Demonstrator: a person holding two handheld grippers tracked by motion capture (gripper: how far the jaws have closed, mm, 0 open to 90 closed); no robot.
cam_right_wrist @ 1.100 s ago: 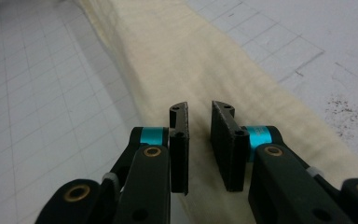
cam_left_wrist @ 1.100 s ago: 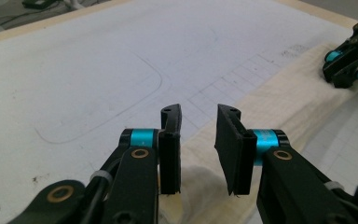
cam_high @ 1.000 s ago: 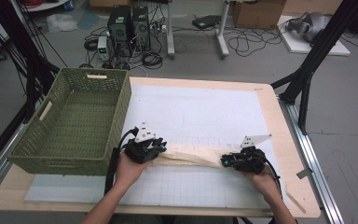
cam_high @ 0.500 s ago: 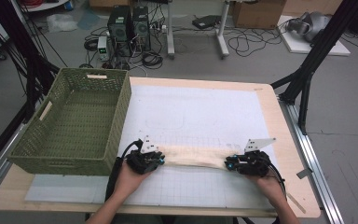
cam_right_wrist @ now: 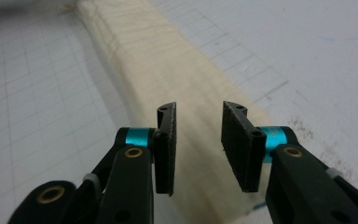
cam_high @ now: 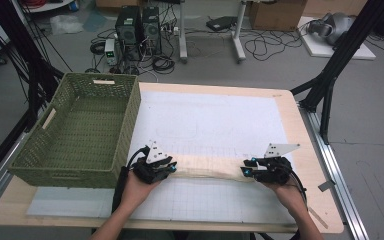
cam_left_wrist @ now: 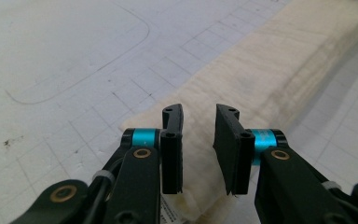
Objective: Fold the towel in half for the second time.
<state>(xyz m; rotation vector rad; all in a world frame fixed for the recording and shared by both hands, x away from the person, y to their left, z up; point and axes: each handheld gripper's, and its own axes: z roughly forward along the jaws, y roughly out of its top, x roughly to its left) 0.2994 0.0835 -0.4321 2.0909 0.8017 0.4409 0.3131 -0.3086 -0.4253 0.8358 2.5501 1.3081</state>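
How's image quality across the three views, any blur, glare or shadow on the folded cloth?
High view: soft, low detail, even light, no glare; cloth pale against the mat. Left gripper view: jaws sharp, cloth blurring with distance, shadow along its right edge. Right gripper view: cloth softening far off, shadow at its left.

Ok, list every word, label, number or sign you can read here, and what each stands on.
None can be read.
Small label under the folded cream cloth, beside the left gripper: print too small and blurred.
White grid mat: faint outlines and grid lines, no legible writing.
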